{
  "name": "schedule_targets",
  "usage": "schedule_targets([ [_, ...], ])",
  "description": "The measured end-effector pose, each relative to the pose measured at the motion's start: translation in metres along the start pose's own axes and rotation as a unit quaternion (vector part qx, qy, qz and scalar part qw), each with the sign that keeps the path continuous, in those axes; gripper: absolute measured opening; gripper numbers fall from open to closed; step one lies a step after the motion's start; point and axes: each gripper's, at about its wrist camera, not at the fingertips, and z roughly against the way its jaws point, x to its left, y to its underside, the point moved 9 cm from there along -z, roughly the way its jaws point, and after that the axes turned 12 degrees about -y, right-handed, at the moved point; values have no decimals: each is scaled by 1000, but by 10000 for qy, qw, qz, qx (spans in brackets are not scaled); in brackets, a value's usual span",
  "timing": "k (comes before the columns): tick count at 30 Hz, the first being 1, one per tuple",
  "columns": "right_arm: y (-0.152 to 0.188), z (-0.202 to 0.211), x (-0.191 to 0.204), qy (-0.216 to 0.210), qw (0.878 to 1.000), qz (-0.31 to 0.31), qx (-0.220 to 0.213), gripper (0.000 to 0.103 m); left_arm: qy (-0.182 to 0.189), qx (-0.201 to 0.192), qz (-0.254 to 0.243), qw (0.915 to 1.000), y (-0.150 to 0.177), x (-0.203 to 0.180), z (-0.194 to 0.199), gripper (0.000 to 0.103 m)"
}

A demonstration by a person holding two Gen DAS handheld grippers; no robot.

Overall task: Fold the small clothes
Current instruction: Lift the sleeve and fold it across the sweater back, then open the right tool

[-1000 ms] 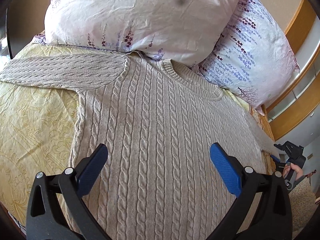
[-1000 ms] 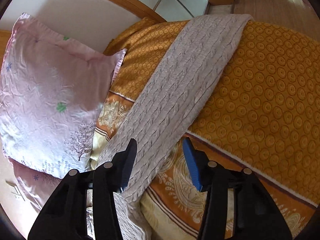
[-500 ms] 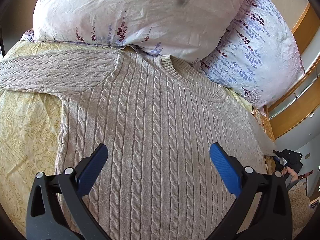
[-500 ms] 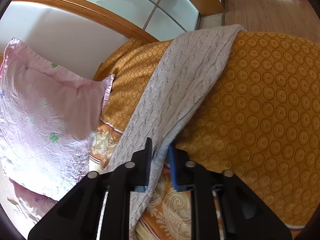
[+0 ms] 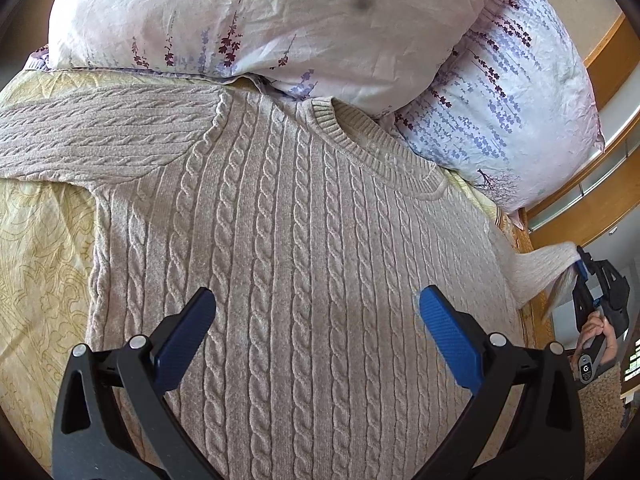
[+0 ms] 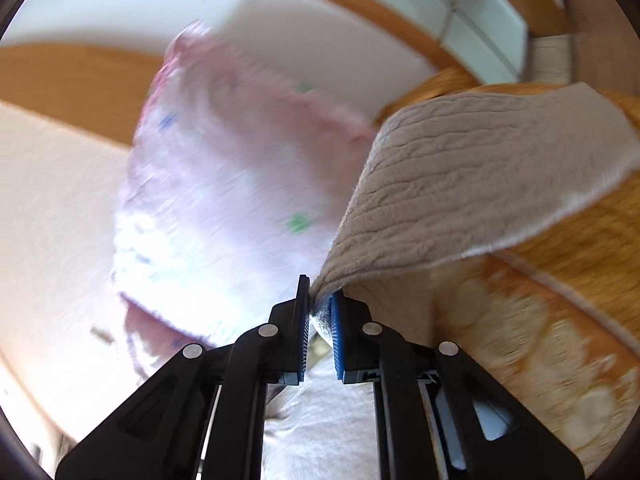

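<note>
Bed (image 5: 36, 264): covered in a pale yellow spread with a faint leaf pattern; toward the far side the cover turns orange with ringed dots (image 6: 592, 248).

Sweater (image 5: 304, 264): beige cable-knit, laid flat on the bed, chest up, ribbed collar toward the pillows. One sleeve (image 5: 100, 136) lies stretched out flat to the left.

Other sleeve (image 6: 472, 184): lifted off the orange cover, its lower edge bunched into the right gripper.

Pillows: two, at the head of the bed, touching the collar. One white with purple sprigs (image 5: 256, 12); one with lilac flower strings (image 5: 508, 108). In the right wrist view a pillow shows pink and blurred (image 6: 224, 184).

Left gripper (image 5: 316, 312): above the sweater's chest, blue fingers (image 5: 448, 336) wide apart, nothing between them.

Right gripper (image 6: 320, 312): fingers clamped together on the sleeve's knit; seen from the left wrist view at the bed's right edge, held in a hand (image 5: 598, 330).

Room: wood-framed frosted panels (image 6: 472, 12), a white wall (image 6: 120, 16), wooden trim (image 5: 600, 200).
</note>
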Motion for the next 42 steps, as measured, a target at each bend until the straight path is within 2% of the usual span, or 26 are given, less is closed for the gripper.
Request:
schedule_targets([
  [2, 24, -22, 19, -281, 9987, 106, 412, 10, 22, 11, 10, 10000, 0, 0, 0, 101],
  [5, 75, -58, 33, -416, 9918, 252, 1179, 10, 47, 27, 54, 10000, 0, 0, -1, 101],
  [9, 154, -98, 8, -12, 9747, 193, 2225, 10, 63, 43, 138, 9999, 0, 3, 0, 101],
  [12, 199, -112, -13, 341, 9595, 188, 2790, 10, 60, 42, 192, 9998, -1, 6, 1, 101],
  [16, 215, -114, -27, 642, 9489, 188, 3084, 13, 62, 71, 252, 9996, -1, 8, 0, 101],
  [18, 209, -114, -27, 626, 9511, -12, 3024, 17, 73, 112, 260, 9996, -1, 8, -1, 101],
  [19, 199, -112, -31, 668, 9534, -101, 2940, 30, 74, 125, 256, 9996, 0, 7, -2, 101],
  [20, 190, -110, -32, 707, 9573, -171, 2796, 50, 78, 134, 255, 9996, -1, 7, -2, 101],
  [21, 179, -102, -33, 661, 9633, -248, 2589, 56, 81, 142, 254, 9995, -1, 7, -3, 101],
  [26, 116, -76, -57, 898, 9793, -763, 1646, 57, 100, 209, 243, 9994, 0, 5, -6, 101],
  [29, 85, -58, -80, 965, 9820, -1229, 1060, 56, 123, 252, 230, 9993, 0, 4, -9, 101],
  [33, 64, -48, -102, 1194, 9808, -1384, 686, 49, 146, 301, 228, 9992, 1, 4, -11, 101],
  [34, 60, -45, -106, 1203, 9805, -1439, 594, 46, 150, 305, 235, 9991, 1, 4, -11, 101],
  [36, 53, -43, -114, 1163, 9798, -1561, 454, 32, 172, 306, 264, 9990, 1, 4, -10, 101],
  [38, 51, -48, -114, 1055, 9801, -1631, 408, 14, 209, 315, 311, 9988, 0, 6, -10, 101],
  [42, 52, -63, -90, 450, 9835, -1680, 491, 12, 261, 377, 473, 9978, 0, 11, -12, 101],
])
